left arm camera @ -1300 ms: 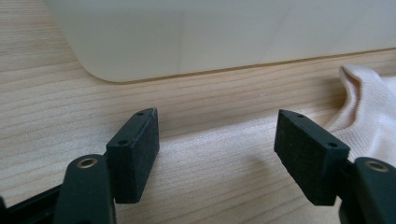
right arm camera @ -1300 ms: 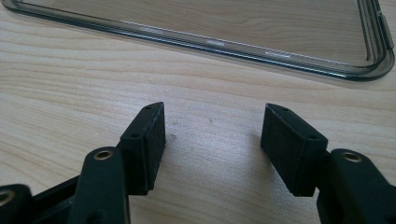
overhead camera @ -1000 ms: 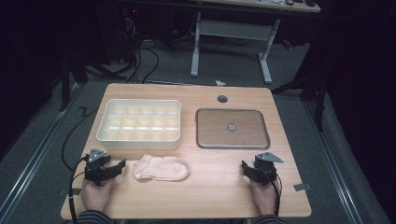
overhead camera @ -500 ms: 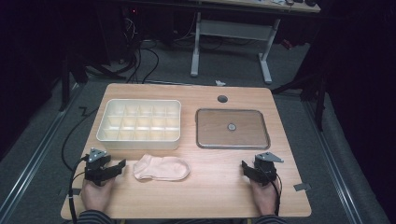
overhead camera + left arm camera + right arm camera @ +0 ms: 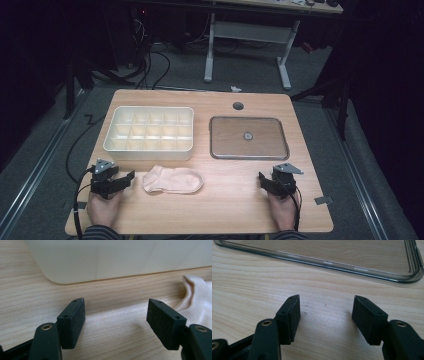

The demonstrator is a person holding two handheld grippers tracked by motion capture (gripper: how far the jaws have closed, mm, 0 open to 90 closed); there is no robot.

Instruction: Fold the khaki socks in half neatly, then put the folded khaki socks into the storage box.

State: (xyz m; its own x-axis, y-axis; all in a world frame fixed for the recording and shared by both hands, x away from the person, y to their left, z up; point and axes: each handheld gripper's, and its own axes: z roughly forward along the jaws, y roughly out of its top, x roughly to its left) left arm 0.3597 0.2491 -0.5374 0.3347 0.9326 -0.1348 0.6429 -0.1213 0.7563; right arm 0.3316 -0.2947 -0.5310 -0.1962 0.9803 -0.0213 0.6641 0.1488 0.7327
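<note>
A pale pink sock (image 5: pixel 173 180) lies flat on the wooden table (image 5: pixel 225 210), near the front and left of centre. My left gripper (image 5: pixel 126 178) rests on the table just left of the sock, open, with nothing between its pads. In the left gripper view the sock's cuff (image 5: pixel 197 298) lies by the right pad (image 5: pixel 163 322). My right gripper (image 5: pixel 264 180) rests open at the front right, in front of the clear lid (image 5: pixel 248 137). The lid's edge (image 5: pixel 332 263) runs across the top of the right gripper view.
A white compartment box (image 5: pixel 149 132) stands behind the sock, and its rounded corner (image 5: pixel 65 267) looms in the left gripper view. A cable hole (image 5: pixel 238 106) sits near the table's far edge. Cables and desk legs (image 5: pixel 285 65) are on the floor beyond.
</note>
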